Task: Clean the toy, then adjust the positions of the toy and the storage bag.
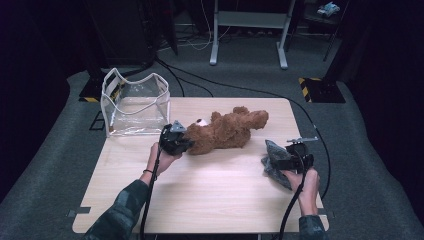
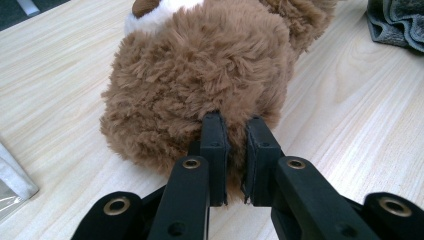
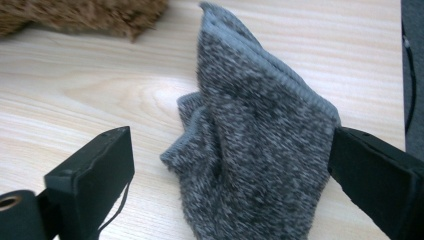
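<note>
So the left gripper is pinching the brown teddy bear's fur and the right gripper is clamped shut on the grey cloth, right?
Not quite. The left gripper does pinch the teddy bear, but the right gripper is open: in the right gripper view its fingers stand wide apart, with the grey cloth between them, unclamped.

A light wooden table (image 1: 210, 200) stands on grey carpet (image 1: 50, 190), which runs back into a dark room. Behind the table a white metal frame (image 1: 248, 30) rises on two feet (its top is cut off by the picture's edge). Black cables (image 1: 220, 86) trail across the carpet from the frame toward the table's far edge. Two black bases with yellow-and-black hazard stripes (image 1: 320, 89) sit on the floor, one at each far corner of the table. The sides of the room lie in deep shadow, and the light falls mostly on the tabletop.
</note>
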